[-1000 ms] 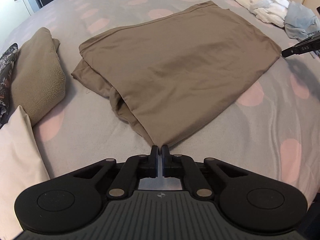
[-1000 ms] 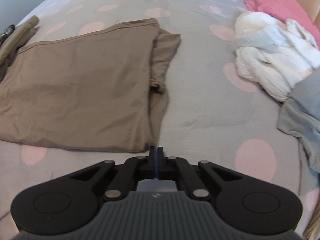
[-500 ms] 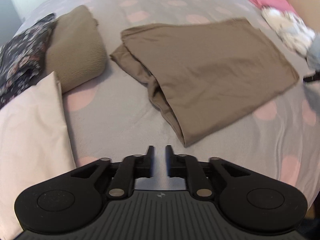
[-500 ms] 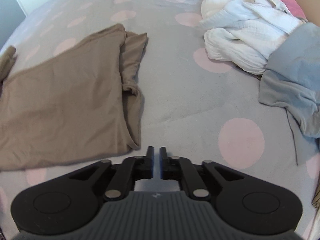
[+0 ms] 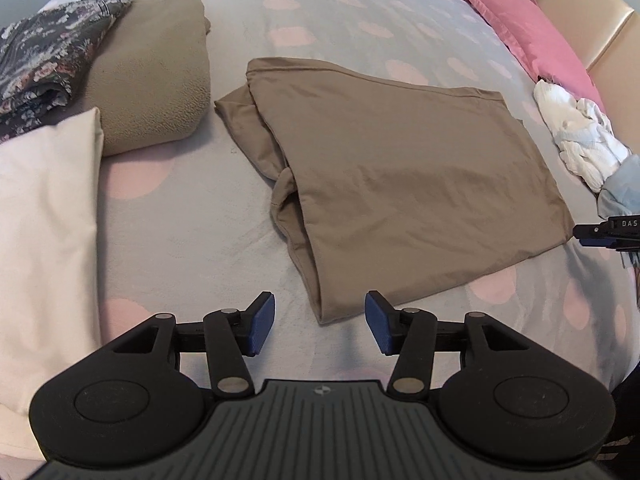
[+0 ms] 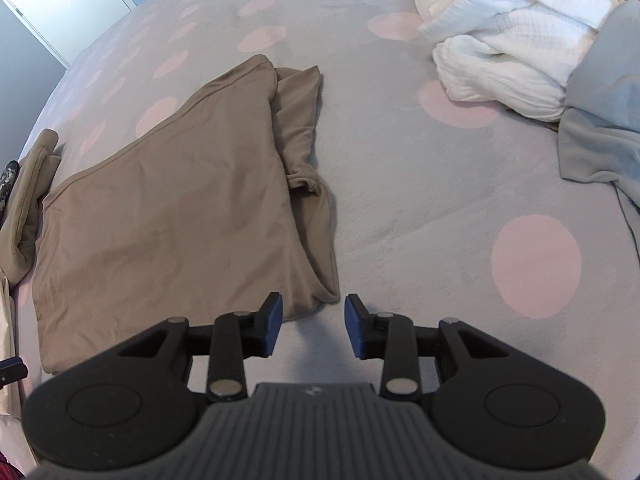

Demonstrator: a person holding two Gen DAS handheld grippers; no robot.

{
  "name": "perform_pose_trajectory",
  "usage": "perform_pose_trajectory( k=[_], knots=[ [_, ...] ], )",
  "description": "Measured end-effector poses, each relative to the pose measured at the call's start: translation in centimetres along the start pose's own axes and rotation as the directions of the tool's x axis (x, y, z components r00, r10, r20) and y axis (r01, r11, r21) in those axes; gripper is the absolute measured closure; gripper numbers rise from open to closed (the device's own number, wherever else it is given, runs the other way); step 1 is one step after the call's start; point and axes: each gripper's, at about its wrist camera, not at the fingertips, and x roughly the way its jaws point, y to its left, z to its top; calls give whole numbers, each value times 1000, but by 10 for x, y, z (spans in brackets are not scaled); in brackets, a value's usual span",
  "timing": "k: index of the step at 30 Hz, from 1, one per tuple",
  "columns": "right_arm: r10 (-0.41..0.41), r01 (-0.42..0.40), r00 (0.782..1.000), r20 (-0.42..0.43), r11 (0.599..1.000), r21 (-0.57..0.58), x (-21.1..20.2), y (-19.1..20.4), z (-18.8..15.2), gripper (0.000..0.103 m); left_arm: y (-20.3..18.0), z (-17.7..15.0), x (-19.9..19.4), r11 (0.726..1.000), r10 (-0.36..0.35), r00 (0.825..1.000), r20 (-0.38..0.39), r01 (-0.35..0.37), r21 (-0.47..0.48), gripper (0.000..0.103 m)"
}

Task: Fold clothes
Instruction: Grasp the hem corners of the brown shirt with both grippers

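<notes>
Both sets of jaws wide apart, holding nothing; brown garment (image 5: 400, 184) lies flat on the bed (image 5: 192, 240), a near corner just ahead of the left gripper (image 5: 320, 323) and another corner before the right gripper (image 6: 313, 326), long edge spanning between them

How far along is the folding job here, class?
Done: three folded items stacked at the left, and the brown garment lies folded flat. In hand: nothing; left gripper and right gripper are open at its near corners. Left: the white and blue clothes, crumpled.
</notes>
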Motion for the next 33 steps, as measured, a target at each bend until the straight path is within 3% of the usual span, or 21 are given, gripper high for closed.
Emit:
perform_pose_trajectory(
  k=[5, 14, 20, 21, 24, 25, 26, 33],
  knots=[
    [30, -29, 999, -14, 997, 66, 6, -6, 5, 66, -1, -2, 12, 992, -54, 998, -17, 51, -114, 55],
    [43, -37, 998, -37, 987, 155, 19, -16, 8, 66, 7, 0, 38, 969, -72, 996, -56, 57, -239, 55],
    [26, -20, 999, -38, 986, 167, 26, -14, 9, 66, 6, 5, 47, 970, -71, 995, -68, 52, -239, 56],
    [16, -11, 999, -34, 988, 153, 27, -11, 10, 71, 6, 6, 47, 970, -69, 995, -71, 51, -238, 57],
    [-4, 8, 1000, -24, 991, 135, 27, -6, 11, 93, 4, 7, 48, 976, -31, 996, -80, 13, -217, 80],
    [-1, 3, 1000, -19, 991, 136, 25, -6, 12, 95, 3, 7, 47, 979, -17, 997, -78, 1, -202, 92],
    [2, -1, 1000, -13, 991, 135, 23, -5, 13, 96, 1, 8, 45, 983, -13, 997, -75, -1, -185, 95],
    [4, -11, 998, 68, 995, 95, -6, 7, 17, 98, -11, 21, 23, 993, 33, 996, -87, -43, -113, 98]
  ],
)
